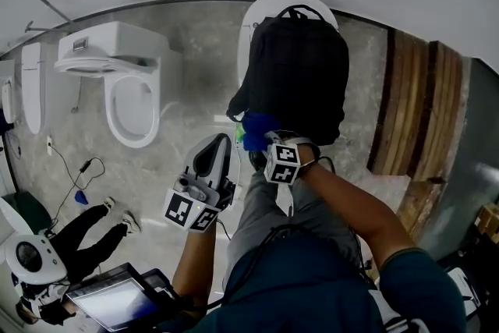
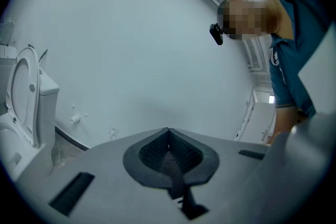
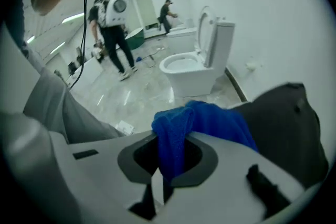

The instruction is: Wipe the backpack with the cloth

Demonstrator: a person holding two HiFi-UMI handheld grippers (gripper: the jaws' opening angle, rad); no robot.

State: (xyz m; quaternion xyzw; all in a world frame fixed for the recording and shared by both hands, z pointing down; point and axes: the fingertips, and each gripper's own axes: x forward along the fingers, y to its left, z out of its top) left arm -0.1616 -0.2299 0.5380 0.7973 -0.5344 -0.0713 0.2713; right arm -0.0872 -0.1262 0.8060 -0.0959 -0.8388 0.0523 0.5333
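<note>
Head view shows the black fabric backpack (image 1: 300,74) lying on the closed white toilet lid (image 1: 251,31). Its long axis runs away from you, with the carry handle at the lid's far edge and the bottom end at the near edge. Your right claw (image 1: 259,143) is at that near end, by the pack's left corner. Its 2 jaws pinch the bright blue terry cloth (image 1: 254,129), which appears to rest against the pack.

From the claw, the pack lies straight ahead, so the wipe will likely run lengthwise toward the handle. The right claw is much the nearer.

Your left claw (image 1: 216,154) hangs just beside it, clear of the pack, with its jaws pressed together on nothing.

You can read no brand, label or writing anywhere on the pack. The only print in sight is the square markers (image 1: 283,162).
</note>
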